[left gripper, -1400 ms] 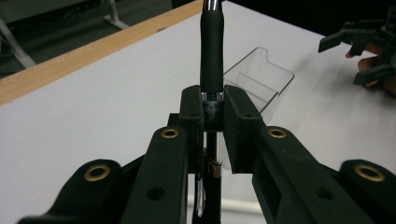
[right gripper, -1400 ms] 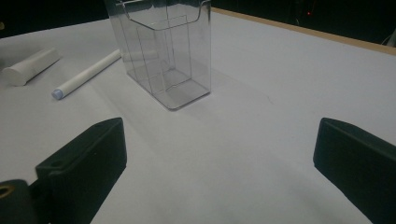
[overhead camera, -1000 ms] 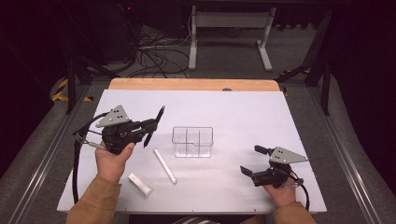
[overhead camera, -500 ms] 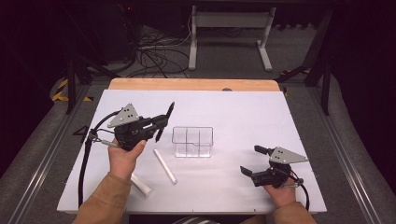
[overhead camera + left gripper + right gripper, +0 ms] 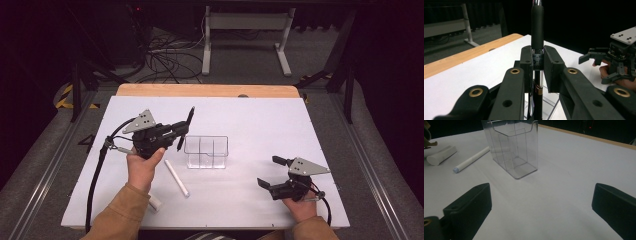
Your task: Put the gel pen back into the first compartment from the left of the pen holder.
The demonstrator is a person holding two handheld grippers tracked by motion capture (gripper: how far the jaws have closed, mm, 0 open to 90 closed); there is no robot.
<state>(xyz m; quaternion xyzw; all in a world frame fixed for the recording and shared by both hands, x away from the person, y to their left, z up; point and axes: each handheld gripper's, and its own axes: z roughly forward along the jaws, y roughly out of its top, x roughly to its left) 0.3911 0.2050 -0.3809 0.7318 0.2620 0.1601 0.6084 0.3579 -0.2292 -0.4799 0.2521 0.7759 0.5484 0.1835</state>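
My left gripper point(image 5: 181, 131) is shut on a black pen point(image 5: 189, 120), which it holds raised and tilted just left of a clear plastic compartment box point(image 5: 206, 151). In the left gripper view the pen point(image 5: 537, 25) stands upright between the two pads, with part of the clear box showing below. My right gripper point(image 5: 267, 171) rests open near the table's front right with nothing between its jaws. In the right gripper view the box point(image 5: 514, 147) stands ahead of that gripper point(image 5: 541, 205), empty.
A long white stick point(image 5: 176, 177) lies on the white tabletop point(image 5: 260, 125) in front of the box. A short white cylinder point(image 5: 154, 202) lies near the front edge by the left sleeve. Both items, stick point(image 5: 471, 160) and cylinder point(image 5: 441, 155), lie left of the box in the right gripper view.
My left gripper has carried the pen to the right and closer to the clear box. The right gripper has stayed in place.
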